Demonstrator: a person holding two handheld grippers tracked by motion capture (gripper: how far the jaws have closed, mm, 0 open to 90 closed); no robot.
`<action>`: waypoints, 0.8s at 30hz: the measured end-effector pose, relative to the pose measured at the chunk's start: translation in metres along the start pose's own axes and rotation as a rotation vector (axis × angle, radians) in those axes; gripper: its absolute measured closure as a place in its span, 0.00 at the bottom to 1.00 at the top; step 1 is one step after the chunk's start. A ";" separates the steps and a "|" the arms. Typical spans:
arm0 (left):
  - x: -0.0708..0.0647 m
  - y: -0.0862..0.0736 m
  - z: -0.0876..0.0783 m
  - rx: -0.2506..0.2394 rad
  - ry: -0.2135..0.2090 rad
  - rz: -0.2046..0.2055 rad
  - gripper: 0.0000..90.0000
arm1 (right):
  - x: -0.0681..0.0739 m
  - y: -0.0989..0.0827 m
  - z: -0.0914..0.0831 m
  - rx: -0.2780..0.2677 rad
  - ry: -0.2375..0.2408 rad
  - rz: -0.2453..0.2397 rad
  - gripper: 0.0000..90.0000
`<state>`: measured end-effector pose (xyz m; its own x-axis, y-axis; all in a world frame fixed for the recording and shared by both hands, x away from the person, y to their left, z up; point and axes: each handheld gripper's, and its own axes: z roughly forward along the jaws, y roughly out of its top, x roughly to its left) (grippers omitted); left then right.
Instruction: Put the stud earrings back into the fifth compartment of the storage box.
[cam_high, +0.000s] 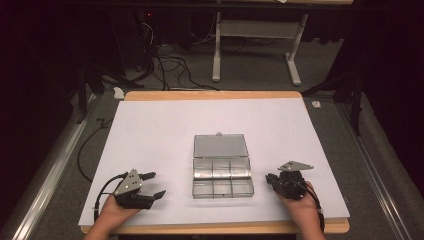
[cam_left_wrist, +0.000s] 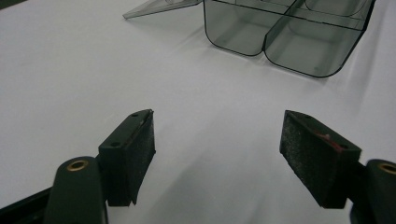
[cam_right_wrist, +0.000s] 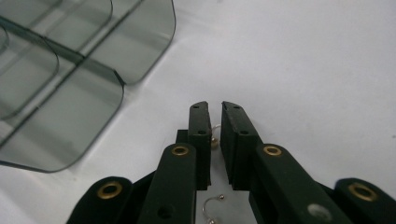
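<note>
Clearly the work in hand is centring on small wire earrings beside the clear compartment box (cam_high: 222, 170), which is lying open in the middle of the white worktop (cam_high: 150, 130), its lid folded back toward the far side. The right gripper (cam_right_wrist: 214, 106) is sitting just right of the box's near right corner, jaws nearly together with only a thin slit between them. One earring (cam_right_wrist: 215, 138), a hooked wire with a small bead, is showing in that slit, well behind the tips; whether the pads are actually pinching it is not something I can tell. A second earring (cam_right_wrist: 211, 207) is lying on the worktop under the jaws, closer to the hand.

From the right gripper the box is lying to the left, its long axis running left to right, so its near right compartment is the closest, and the right hand is the nearer one for any drop. The left gripper (cam_left_wrist: 217, 135) is resting at the near left, jaws wide apart and holding nothing, pointing toward the box's near left corner.

Both earrings are partly hidden behind the black jaws, and they are too small to make out from above.
</note>
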<state>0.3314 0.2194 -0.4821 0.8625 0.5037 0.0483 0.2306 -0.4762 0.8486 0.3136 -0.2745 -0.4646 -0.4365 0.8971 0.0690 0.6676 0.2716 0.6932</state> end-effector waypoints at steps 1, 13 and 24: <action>0.000 0.000 0.000 0.000 -0.001 0.000 0.30 | -0.002 0.001 -0.003 -0.020 -0.005 0.008 0.89; 0.001 0.000 0.000 0.003 -0.006 0.000 0.30 | -0.022 -0.004 -0.012 -0.056 -0.092 0.102 0.73; 0.001 0.000 0.000 0.003 -0.016 0.000 0.30 | -0.025 0.003 -0.008 0.000 -0.112 0.103 0.61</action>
<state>0.3323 0.2197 -0.4820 0.8697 0.4921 0.0392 0.2323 -0.4781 0.8470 0.3219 -0.2985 -0.4582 -0.2956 0.9535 0.0588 0.7052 0.1763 0.6868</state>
